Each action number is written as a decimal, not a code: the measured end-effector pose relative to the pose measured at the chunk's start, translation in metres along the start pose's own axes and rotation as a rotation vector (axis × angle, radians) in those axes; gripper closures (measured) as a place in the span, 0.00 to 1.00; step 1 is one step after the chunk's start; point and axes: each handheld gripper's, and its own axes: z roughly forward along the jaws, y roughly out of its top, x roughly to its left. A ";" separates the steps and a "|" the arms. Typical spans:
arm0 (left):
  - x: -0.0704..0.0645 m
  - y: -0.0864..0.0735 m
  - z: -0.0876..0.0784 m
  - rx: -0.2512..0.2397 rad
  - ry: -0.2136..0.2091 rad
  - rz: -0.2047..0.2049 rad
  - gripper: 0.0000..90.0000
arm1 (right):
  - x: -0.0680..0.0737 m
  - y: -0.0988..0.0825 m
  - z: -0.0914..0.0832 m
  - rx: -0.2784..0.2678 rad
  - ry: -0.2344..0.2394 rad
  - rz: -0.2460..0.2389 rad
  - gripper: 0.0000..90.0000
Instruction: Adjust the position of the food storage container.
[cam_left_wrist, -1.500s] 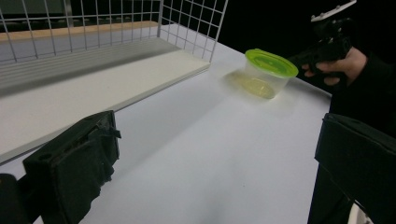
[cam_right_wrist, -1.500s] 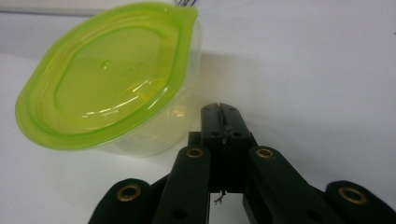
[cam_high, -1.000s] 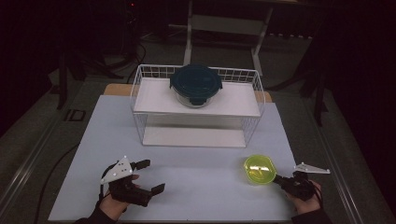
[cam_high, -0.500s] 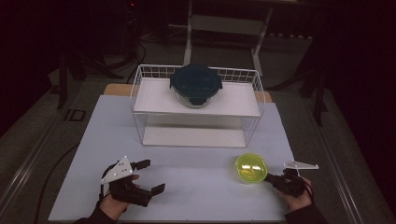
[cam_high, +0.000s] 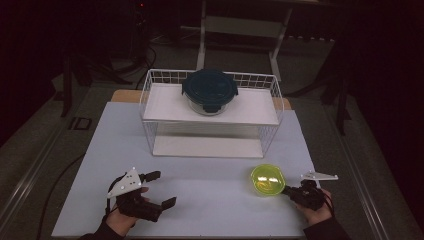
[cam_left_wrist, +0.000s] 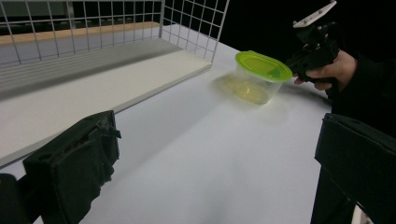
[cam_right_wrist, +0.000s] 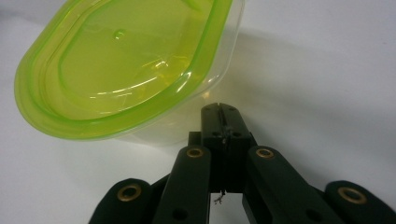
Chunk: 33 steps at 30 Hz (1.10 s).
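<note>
"Two grippers on the table (cam_high: 200, 200); what's the right gripper (cam_high: 286, 189) doing?"

"Its jaws are pressed fully together, nothing between them. In the right gripper view the closed tips (cam_right_wrist: 219, 111) sit just at the clear wall of the green-lidded container (cam_right_wrist: 126, 65), under the lid's overhang. Whether they touch it I can't tell."

"Where's the container?"

"At about 4 o'clock on the white table from the high view, near the front right corner of the wire rack (cam_high: 210, 112), apart from it. The right gripper is at its 4 o'clock side."

"Which way does it point?"

"Lid up, but it looks tilted in the left gripper view, the lid (cam_left_wrist: 263, 65) raised on the gripper's side. From above it reads almost round; the right gripper view suggests an oval lid, its long axis running roughly 8 to 2 o'clock there."

"And the left gripper (cam_high: 160, 189)?"

"Jaws wide apart, holding nothing, at about 7 o'clock on the table. A dark-lidded container (cam_high: 209, 90) sits on the rack's upper shelf."
</note>
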 end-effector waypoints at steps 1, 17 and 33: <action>0.000 0.000 0.000 -0.001 -0.001 0.000 0.00 | 0.001 0.001 0.001 0.004 -0.001 -0.003 1.00; -0.001 0.000 0.001 -0.001 -0.004 0.002 0.00 | 0.019 0.018 0.021 0.042 0.042 -0.062 1.00; -0.002 0.000 0.000 -0.003 -0.008 0.007 0.00 | 0.035 0.028 0.035 0.063 0.069 -0.093 1.00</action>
